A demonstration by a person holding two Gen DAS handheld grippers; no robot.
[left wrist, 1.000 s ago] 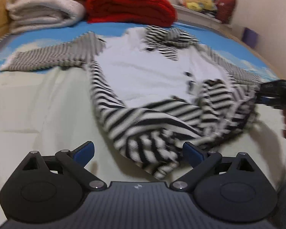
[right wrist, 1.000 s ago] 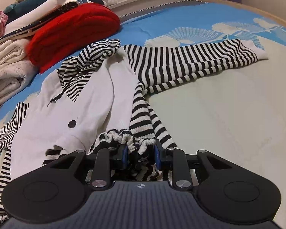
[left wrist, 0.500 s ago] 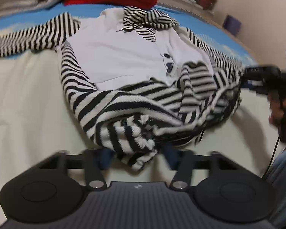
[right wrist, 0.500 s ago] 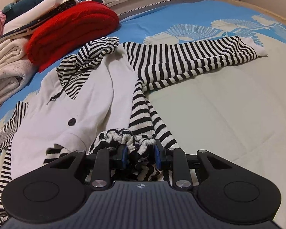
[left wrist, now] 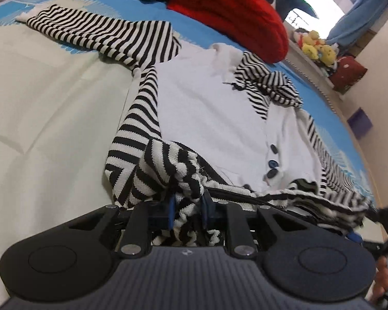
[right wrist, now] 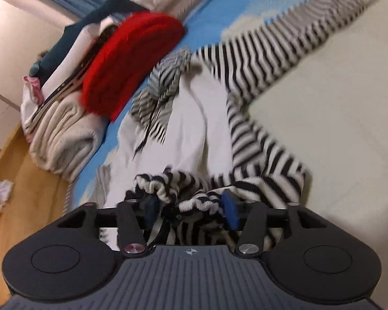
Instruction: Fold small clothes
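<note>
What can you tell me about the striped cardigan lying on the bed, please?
The striped cardigan is knitted: white front panels, dark buttons, black-and-white striped sleeves, hem and collar. It lies face up on the bedspread, both sleeves spread. The left gripper is closing on its bunched hem; the right gripper is opening around the other hem corner.

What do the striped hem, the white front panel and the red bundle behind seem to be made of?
Striped hem: looks like soft ribbed knit, matte; visible knit rows, and it bunches between the closing left gripper.
White front panel: smoother, finer fabric, possibly cotton jersey or fleece; hard to tell.
Red bundle: thick, fuzzy knit by its ribbed rows, perhaps wool or acrylic.
</note>
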